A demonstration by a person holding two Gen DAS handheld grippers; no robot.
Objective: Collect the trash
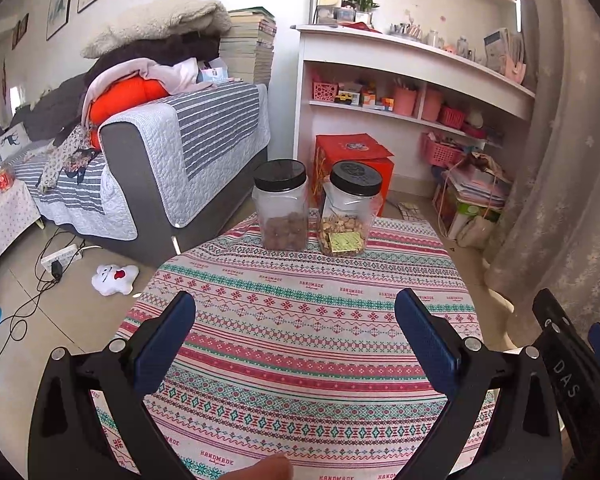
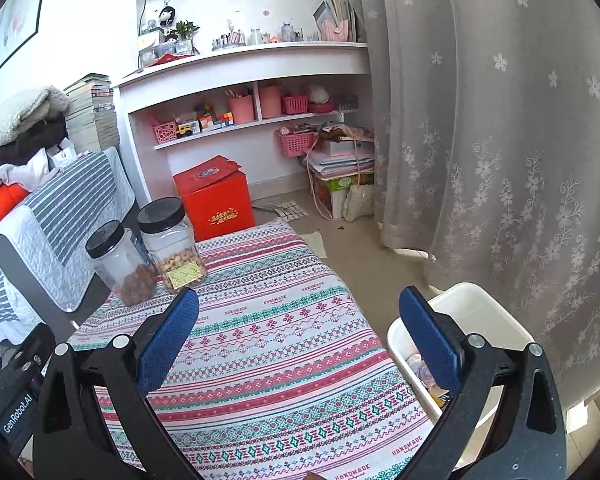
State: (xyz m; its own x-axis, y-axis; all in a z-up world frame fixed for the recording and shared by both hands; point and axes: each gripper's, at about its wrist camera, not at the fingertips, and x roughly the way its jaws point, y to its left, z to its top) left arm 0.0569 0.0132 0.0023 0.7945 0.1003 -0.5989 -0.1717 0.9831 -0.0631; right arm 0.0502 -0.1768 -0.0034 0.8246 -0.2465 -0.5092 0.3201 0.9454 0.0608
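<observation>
i hold my left claw (image 1: 294,344) spread wide over the middle of the patterned red, green and white tablecloth (image 1: 300,320), with nothing between its blue pads; my right claw (image 2: 298,340) is spread just as wide and also carries nothing. i judge both hang apart and empty like this because there is no scrap on the cloth to close on: the whole striped surface in the centre of both views shows bare.

the trash i can see sits in the cream plastic bin (image 2: 480,304) at the lower right of the right wrist view, just beside the table's edge and low enough that things can drop into it from the cloth. inside, behind my right-hand pad, there are pale crumpled bits and something dark and yellow; i cannot tell what they are. judging by that, the collecting looks close to done, or i must search elsewhere.

at the far end of the table, upper centre of the left wrist view, stand two clear plastic jars with black screw lids, just beside each other: the jar of brown lumps (image 1: 282,208) and the jar of tan snacks with a yellow label (image 1: 350,212). they look like kept food, not rubbish, so i would steer round them.

off the table, a white plush toy (image 1: 114,278) lies on the floor at lower left, near a power strip with trailing cables (image 1: 60,258), and a red cardboard box (image 2: 216,202) stands behind the jars. nothing blocks the way from cloth to bin.
</observation>
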